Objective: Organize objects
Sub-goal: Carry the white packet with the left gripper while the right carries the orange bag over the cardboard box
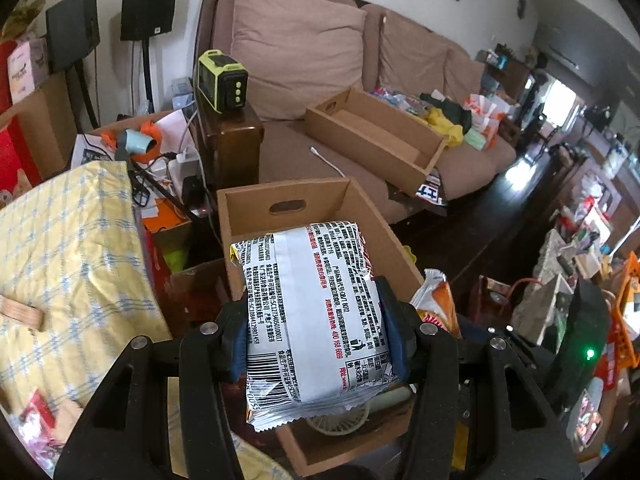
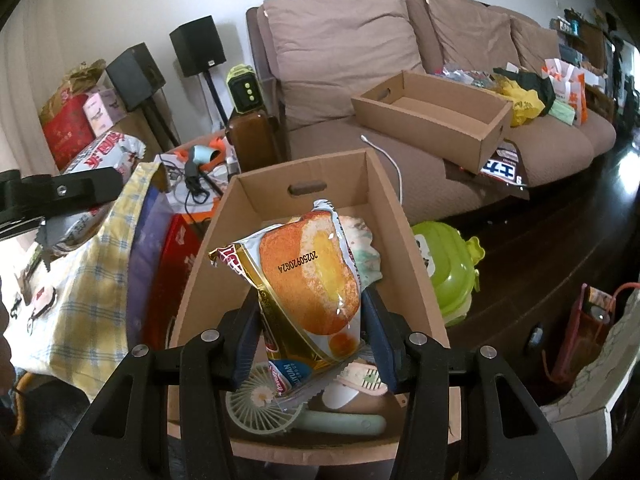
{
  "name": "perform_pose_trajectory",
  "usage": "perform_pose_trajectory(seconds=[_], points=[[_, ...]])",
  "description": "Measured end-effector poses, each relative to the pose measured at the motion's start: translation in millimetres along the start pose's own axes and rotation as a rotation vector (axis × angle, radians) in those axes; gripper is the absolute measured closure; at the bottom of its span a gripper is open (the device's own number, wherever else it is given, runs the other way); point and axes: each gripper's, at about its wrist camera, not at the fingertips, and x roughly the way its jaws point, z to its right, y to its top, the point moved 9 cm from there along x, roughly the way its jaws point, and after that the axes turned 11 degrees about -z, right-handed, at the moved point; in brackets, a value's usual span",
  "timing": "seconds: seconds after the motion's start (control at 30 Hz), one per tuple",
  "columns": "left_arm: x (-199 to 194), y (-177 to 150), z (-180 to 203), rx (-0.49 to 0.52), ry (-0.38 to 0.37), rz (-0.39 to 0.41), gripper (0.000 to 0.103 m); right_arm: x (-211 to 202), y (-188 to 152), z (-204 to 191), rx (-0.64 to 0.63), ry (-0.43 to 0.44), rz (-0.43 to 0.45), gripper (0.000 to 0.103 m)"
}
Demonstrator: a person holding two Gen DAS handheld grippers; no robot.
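1. Left wrist view: the left gripper [image 1: 318, 340] is clamped on a silver-white snack packet [image 1: 316, 308], its blue pads pressing the packet's two long sides. The packet's long axis runs from near to far, along the fingers, with its crimped near end hanging toward the camera and its far end pointing at the sofa [image 1: 304, 60].
2. That packet shows its back: white foil with dense black print, some red lines, and a barcode at the near left corner. It hangs above the near cardboard box [image 1: 256, 204].
3. Right wrist view: the right gripper [image 2: 312, 340] is closed on a gold cake packet [image 2: 304, 276], squeezed at its lower half. This packet stands tilted, its long axis rising away from the camera and leaning left, serrated end low and near.
4. Its front shows an orange-brown sponge cake with a yellow filling, a black date code printed across it, and a blue label at the bottom. It is over the same box, above a pale green hand fan [image 2: 280, 404] lying on the box floor.
5. Counts: two grippers, two held packets (one each), and two cardboard boxes, the second box [image 2: 436, 116] sitting on the sofa seat, far and to the right.
6. Two black speakers [image 2: 198, 46] stand far left, by the wall.
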Motion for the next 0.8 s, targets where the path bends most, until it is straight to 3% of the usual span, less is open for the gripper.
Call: perform_pose_trajectory(seconds=[0.8], points=[[71,-22,5,-0.011,0.022,-0.137,0.053,28,-19,8,0.007,-0.013,-0.122,0.053]])
